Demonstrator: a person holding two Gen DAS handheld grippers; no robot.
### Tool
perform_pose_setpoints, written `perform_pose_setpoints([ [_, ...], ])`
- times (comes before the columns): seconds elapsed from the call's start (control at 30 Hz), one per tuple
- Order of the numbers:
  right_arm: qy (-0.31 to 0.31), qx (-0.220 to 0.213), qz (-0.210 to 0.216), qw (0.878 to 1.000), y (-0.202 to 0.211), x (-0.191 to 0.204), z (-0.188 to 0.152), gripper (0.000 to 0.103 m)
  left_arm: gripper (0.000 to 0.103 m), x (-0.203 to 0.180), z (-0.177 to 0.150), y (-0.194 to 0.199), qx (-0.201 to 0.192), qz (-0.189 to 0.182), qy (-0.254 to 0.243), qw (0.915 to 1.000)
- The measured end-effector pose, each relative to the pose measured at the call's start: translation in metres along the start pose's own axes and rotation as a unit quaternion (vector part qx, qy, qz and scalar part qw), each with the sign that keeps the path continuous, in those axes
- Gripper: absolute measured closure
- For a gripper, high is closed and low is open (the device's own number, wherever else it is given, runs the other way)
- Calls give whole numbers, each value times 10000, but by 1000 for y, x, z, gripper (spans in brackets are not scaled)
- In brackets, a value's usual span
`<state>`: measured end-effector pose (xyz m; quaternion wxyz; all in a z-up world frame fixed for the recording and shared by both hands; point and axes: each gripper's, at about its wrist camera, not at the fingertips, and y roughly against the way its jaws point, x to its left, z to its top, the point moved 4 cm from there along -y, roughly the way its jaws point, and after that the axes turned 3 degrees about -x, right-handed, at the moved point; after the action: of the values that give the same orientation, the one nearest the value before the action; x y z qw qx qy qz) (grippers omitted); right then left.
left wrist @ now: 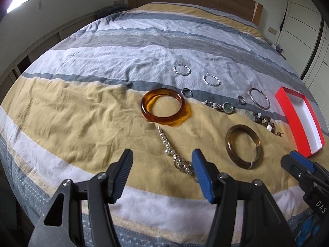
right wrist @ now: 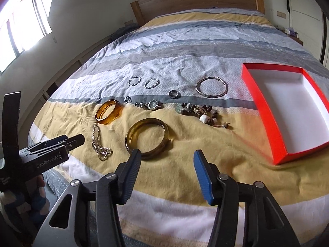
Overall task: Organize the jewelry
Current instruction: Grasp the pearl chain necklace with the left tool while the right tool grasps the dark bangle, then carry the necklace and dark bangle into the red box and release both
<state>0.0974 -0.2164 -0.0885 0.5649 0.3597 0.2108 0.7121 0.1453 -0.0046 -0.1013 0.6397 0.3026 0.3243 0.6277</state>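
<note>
The striped bed (right wrist: 185, 47) carries bangles (right wrist: 147, 139), rings, a watch (right wrist: 153, 104) and a red box (right wrist: 267, 111) (white-lined).

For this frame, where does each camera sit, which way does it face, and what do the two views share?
Left wrist: on the left gripper, open above the bed's near edge, facing the headboard, pearl necklace ahead; the right gripper's tip shows at far right.
Right wrist: on the right gripper, also open, facing the same way, olive bangle ahead; the left gripper enters at left.
Shared: amber bangle, watch, red box.
</note>
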Motion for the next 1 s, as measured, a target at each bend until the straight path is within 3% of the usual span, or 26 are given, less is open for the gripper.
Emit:
perform_pose_setpoints([
  [0.17, -85, 164, 196, 9996, -35, 3, 11, 65, 46, 2, 3, -26, 178, 47, 150, 9997],
  [0.5, -19, 544, 132, 9984, -90, 4, 7, 66, 47, 7, -5, -61, 476, 87, 269, 9985],
  [0.67, 71, 531, 138, 9985, -99, 4, 3, 67, 64, 5, -4, -64, 414, 207, 186, 9988],
  [0.73, 82, 510, 120, 9986, -101, 3, 4, 72, 73, 4, -4, -63, 395, 252, 130, 9988],
  [0.8, 55, 498, 93, 9987, -101, 0, 5, 87, 79, 4, -4, -61, 389, 282, 80, 9988],
  [0.87, 32, 515, 78, 9986, -99, -5, 5, 93, 88, 2, -3, -58, 372, 306, 16, 9988],
  [1.0, 137, 504, 0, 9986, -90, -6, 5, 94, 93, 1, -2, -49, 344, 347, -68, 9988],
])
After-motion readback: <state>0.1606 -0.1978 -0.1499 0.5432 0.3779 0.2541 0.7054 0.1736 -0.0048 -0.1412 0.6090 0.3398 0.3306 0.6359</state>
